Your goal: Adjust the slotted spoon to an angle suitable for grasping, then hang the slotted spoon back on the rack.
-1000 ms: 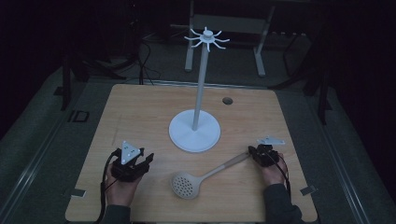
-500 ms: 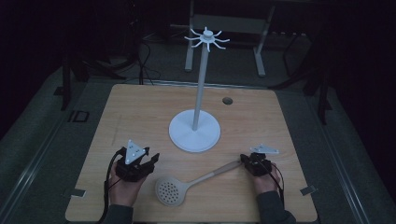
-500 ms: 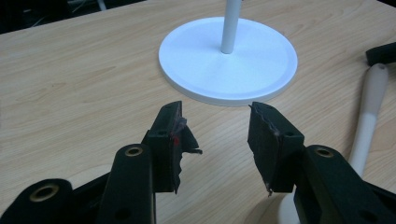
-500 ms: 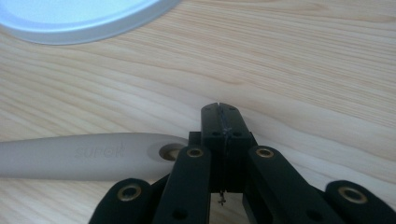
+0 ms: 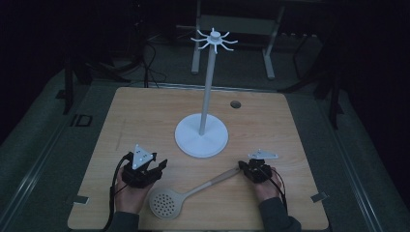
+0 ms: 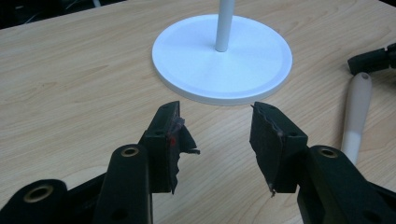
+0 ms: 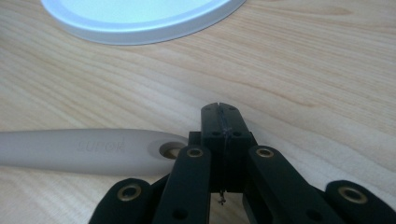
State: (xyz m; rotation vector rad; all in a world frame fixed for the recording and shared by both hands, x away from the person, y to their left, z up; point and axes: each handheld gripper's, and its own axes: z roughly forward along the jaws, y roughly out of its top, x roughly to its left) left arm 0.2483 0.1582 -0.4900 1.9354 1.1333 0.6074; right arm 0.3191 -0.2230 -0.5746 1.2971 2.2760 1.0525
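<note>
A pale skimmer spoon lies flat on the wooden table [image 5: 145, 121], its perforated head [image 5: 163, 204] near the front edge and its handle [image 5: 212, 181] slanting up to the right. My right gripper [image 5: 244, 167] is shut at the handle's far end. In the right gripper view the jaws [image 7: 222, 112] meet with nothing between them, and the handle's holed end [image 7: 170, 150] lies against their left side. My left gripper [image 5: 161, 165] is open just left of the spoon's head. Its jaws [image 6: 215, 128] are empty and face the white stand's base [image 6: 224, 60].
A white stand with a round base [image 5: 201, 136] and a tall pole [image 5: 208, 82] topped by a ring of hooks [image 5: 214, 39] stands mid-table. A small dark hole [image 5: 235, 104] is at the back right. The spoon handle [image 6: 357, 112] lies right of my left jaws.
My right gripper has moved left and nearer the front edge, and the spoon has slid left with it. The left gripper has barely shifted and stays open.
</note>
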